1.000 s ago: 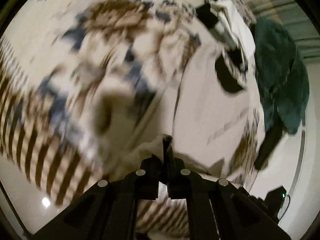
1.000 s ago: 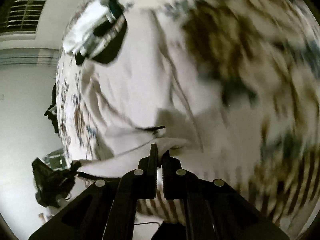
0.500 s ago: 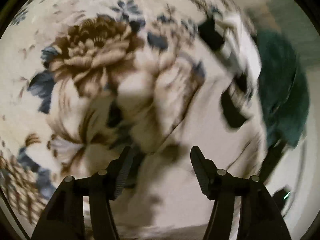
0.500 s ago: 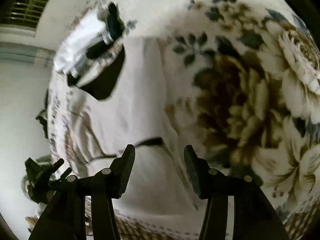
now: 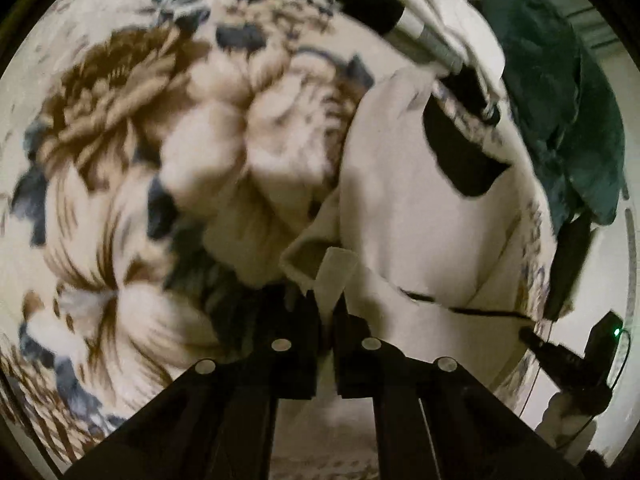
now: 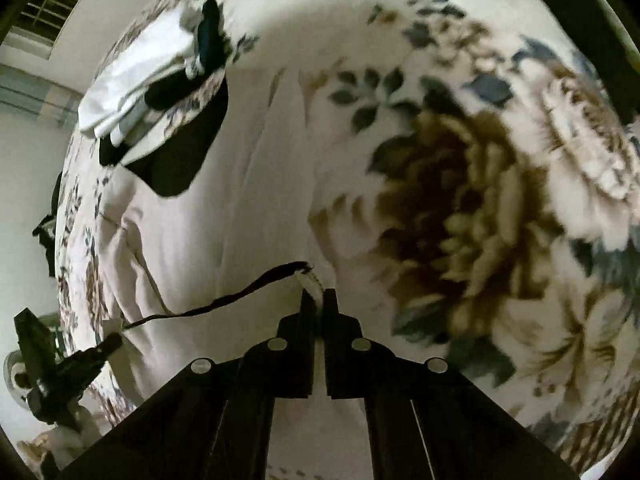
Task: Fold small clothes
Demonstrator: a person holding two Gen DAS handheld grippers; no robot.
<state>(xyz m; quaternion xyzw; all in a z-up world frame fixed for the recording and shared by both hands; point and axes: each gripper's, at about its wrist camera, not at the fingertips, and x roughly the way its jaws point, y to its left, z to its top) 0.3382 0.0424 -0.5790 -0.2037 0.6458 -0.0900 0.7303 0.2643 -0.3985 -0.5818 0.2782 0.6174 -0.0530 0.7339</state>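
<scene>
A cream-white garment [image 5: 420, 224] with a black trimmed edge lies on a floral blanket [image 5: 120, 128]. My left gripper [image 5: 326, 300] is shut on a folded corner of the garment. In the right wrist view the same garment [image 6: 240, 200] spreads to the left, and my right gripper [image 6: 318, 296] is shut on its edge beside the black trim [image 6: 248, 292]. A black patch [image 6: 188, 148] shows at the garment's far end.
A stack of folded white and black clothes [image 6: 148, 68] lies at the far end of the blanket [image 6: 480, 208]; it also shows in the left wrist view [image 5: 420, 28]. A dark green cloth [image 5: 560, 92] lies at the right. The other gripper [image 6: 64, 364] shows low left.
Both grippers were shut on the garment a second ago, opened half a second ago, and have now closed again on new spots along the garment's near edge.
</scene>
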